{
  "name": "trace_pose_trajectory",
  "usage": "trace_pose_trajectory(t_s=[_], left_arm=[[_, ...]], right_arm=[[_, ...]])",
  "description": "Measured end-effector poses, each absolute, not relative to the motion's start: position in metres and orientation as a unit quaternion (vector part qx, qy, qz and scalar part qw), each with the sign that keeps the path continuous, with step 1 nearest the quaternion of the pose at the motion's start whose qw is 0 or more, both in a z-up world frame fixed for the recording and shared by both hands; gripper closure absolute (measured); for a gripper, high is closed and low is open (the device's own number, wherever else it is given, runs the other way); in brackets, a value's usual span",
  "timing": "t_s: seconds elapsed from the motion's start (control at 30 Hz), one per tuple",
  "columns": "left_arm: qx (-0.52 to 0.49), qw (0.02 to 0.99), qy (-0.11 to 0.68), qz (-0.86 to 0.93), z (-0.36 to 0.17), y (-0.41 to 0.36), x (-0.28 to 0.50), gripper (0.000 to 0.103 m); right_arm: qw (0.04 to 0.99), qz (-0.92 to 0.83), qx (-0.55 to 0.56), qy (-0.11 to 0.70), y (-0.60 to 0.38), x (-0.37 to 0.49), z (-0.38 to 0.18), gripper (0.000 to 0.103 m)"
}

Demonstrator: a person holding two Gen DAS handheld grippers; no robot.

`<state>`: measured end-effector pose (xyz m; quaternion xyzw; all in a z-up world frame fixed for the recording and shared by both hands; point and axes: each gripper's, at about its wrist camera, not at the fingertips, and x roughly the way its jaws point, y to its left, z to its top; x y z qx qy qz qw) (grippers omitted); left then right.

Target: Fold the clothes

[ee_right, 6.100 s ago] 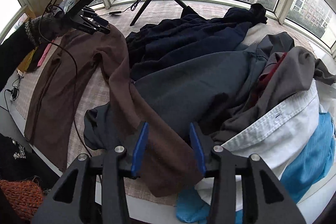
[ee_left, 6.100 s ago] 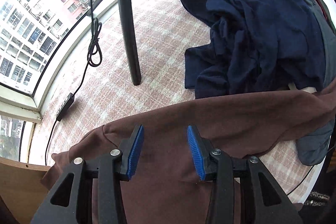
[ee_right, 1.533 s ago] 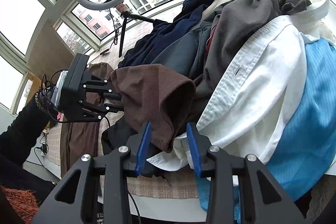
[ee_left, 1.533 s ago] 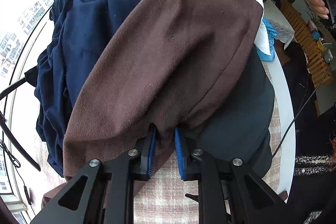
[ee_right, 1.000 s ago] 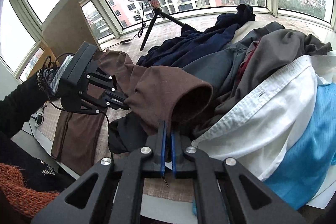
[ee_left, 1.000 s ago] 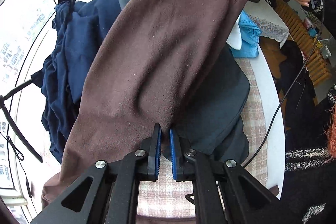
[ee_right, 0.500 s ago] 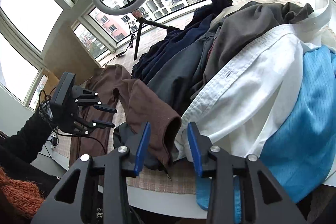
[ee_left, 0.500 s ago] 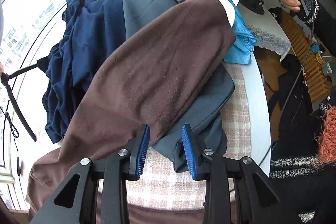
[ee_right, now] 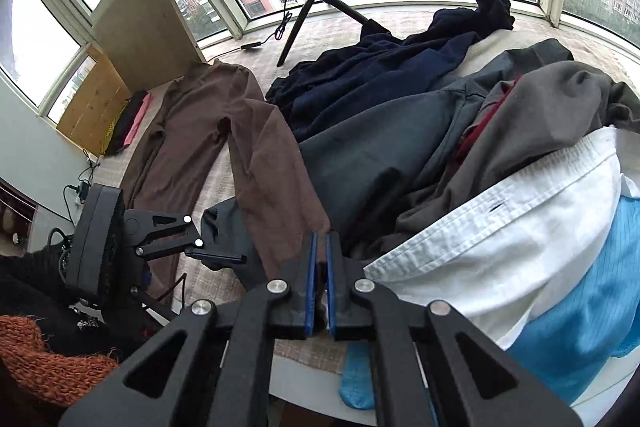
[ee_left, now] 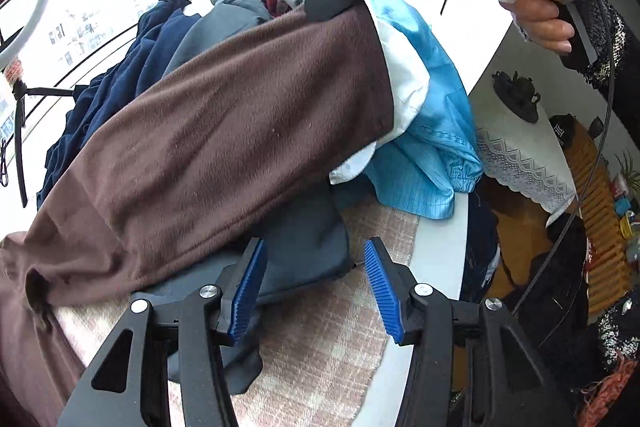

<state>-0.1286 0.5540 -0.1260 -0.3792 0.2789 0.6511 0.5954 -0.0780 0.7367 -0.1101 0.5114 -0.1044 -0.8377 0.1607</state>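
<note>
R gripper [ee_right: 319,279] is pinched shut on the cuff end of the brown top's [ee_right: 188,131] sleeve [ee_right: 276,179], holding it near the table's front edge [ee_right: 304,375], just beside the white shirt [ee_right: 500,243]. L gripper [ee_left: 312,291] is wide apart, empty, low over the checked cloth [ee_left: 320,347] near that same edge, w/ the sleeve stretched across above a dark grey garment [ee_left: 304,251]. The top's body lies flat twd the table's far left corner; the rest of the pile, navy [ee_right: 380,67], grey, blue, fills the right side. Judgement: sleeve is being folded in. To do it well, keep the R pinch firm, carry the cuff over the body w/o dragging pile items, and use L to pin the shoulder seam so the body stays flat.
</note>
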Motion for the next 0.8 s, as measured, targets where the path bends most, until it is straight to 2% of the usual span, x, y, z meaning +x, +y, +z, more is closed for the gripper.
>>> trace_pose_trajectory(t_s=[0.1,0.17,0.23,0.37,0.47,0.57,0.6,0.63,0.67,0.7,0.73,0.8], left_arm=[[-0.369,0.575,0.285,0.672,-0.116,0.549,-0.123,0.052],[-0.366,0.576,0.262,0.682,-0.105,0.552,-0.119,0.047],[-0.351,0.578,0.248,0.694,-0.094,0.564,-0.112,0.033],[-0.314,0.57,0.238,0.721,-0.083,0.604,-0.097,0.03],[-0.281,0.541,0.271,0.745,-0.089,0.642,-0.087,0.029],[-0.291,0.518,0.296,0.748,-0.109,0.667,-0.096,0.03],[-0.303,0.513,0.299,0.745,-0.116,0.674,-0.101,0.033],[-0.314,0.509,0.301,0.742,-0.123,0.68,-0.107,0.049],[-0.338,0.518,0.27,0.738,-0.12,0.673,-0.115,0.059],[-0.361,0.526,0.238,0.733,-0.117,0.666,-0.123,0.082],[-0.382,0.533,0.206,0.726,-0.113,0.659,-0.131,0.096],[-0.392,0.548,0.167,0.719,-0.097,0.635,-0.134,0.097]], right_arm=[[0.164,-0.828,0.522,-0.126,0.739,-0.08,-0.114,0.098],[0.154,-0.817,0.538,-0.137,0.744,-0.083,-0.123,0.098],[0.15,-0.804,0.552,-0.161,0.752,-0.087,-0.133,0.098],[0.148,-0.785,0.558,-0.224,0.777,-0.094,-0.15,0.097],[0.155,-0.771,0.553,-0.274,0.797,-0.095,-0.155,0.096],[0.134,-0.791,0.541,-0.252,0.807,-0.093,-0.138,0.095],[0.126,-0.798,0.536,-0.245,0.811,-0.092,-0.133,0.095],[0.124,-0.804,0.531,-0.237,0.812,-0.093,-0.125,0.095],[0.121,-0.81,0.526,-0.229,0.812,-0.093,-0.118,0.095],[0.13,-0.815,0.522,-0.215,0.807,-0.098,-0.111,0.095],[0.138,-0.819,0.519,-0.201,0.801,-0.103,-0.104,0.094],[0.164,-0.822,0.517,-0.174,0.782,-0.123,-0.095,0.089]])
